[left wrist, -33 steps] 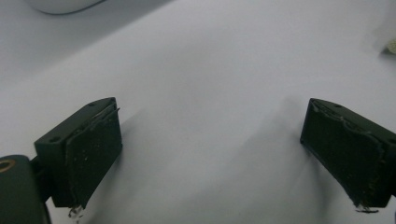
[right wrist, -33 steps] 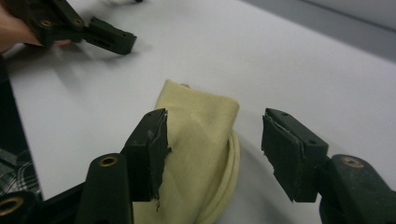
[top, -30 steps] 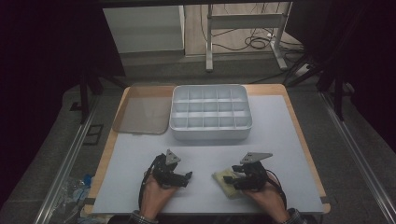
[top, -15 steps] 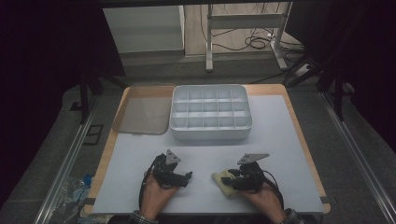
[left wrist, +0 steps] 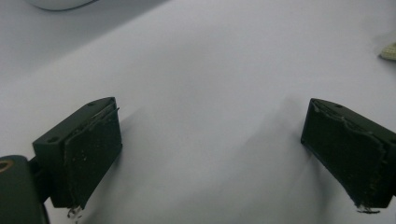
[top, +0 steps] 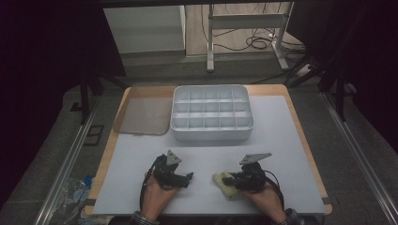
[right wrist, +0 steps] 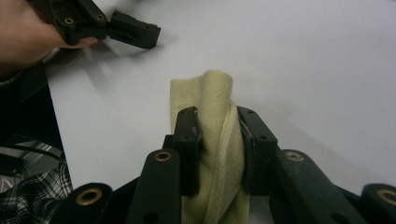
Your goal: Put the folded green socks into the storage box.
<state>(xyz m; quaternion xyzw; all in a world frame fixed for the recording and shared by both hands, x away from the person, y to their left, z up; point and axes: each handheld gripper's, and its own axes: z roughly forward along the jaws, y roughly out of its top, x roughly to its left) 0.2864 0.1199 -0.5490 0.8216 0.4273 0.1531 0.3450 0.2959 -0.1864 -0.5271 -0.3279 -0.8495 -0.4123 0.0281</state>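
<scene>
The right hand-held gripper (right wrist: 218, 140) was clamped on a pale yellow cloth (right wrist: 212, 100), its jaws drawn close together with the bunched fabric pinched between them and a fold standing up past the tips. In the high view the cloth (top: 224, 183) lay on the white worktop (top: 281, 140) near the person's edge, just left of that gripper (top: 231, 181). The left hand-held gripper (left wrist: 210, 149) stood wide open, its jaws far apart over bare worktop, holding nothing. It (top: 188, 176) sat apart from the cloth. A compartmented grey tray (top: 212, 133) stood farther back, with a clear lid (top: 143, 115) beside it.
</scene>
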